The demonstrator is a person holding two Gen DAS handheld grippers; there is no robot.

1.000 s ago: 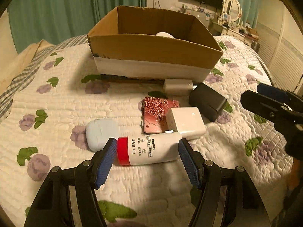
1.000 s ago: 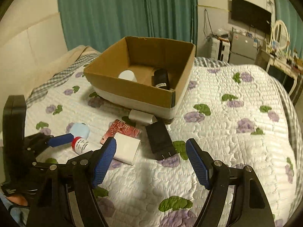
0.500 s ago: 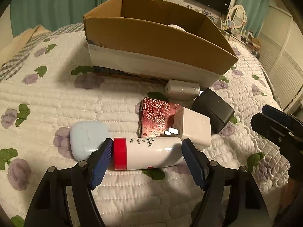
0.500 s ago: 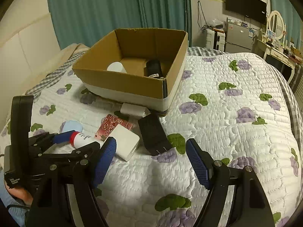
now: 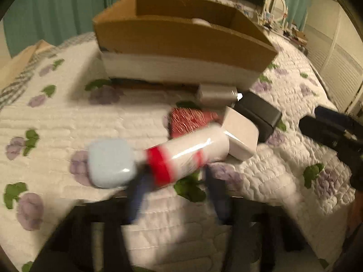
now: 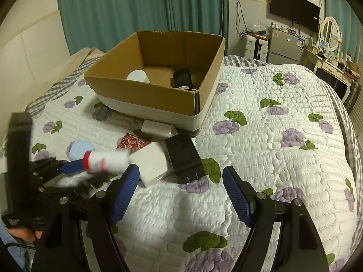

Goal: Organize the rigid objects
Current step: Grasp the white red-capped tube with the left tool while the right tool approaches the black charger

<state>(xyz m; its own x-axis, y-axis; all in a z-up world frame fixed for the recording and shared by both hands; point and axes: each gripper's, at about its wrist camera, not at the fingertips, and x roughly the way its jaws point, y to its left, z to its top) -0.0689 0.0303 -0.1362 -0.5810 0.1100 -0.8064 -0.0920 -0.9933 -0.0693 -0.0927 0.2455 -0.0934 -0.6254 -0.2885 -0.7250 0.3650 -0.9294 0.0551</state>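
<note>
While the right gripper (image 6: 181,195) waits with jaws wide, the left gripper (image 5: 177,195) holds the red-banded white bottle (image 5: 186,156) crosswise. Its long axis tilts toward the cardboard box (image 5: 181,40) ahead.

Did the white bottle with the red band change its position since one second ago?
Yes. The white bottle is now tilted, its far end raised against the white charger, no longer flat beside the blue case.

Left jaws narrowed; white tube (image 5: 186,156) now tilted.
</note>
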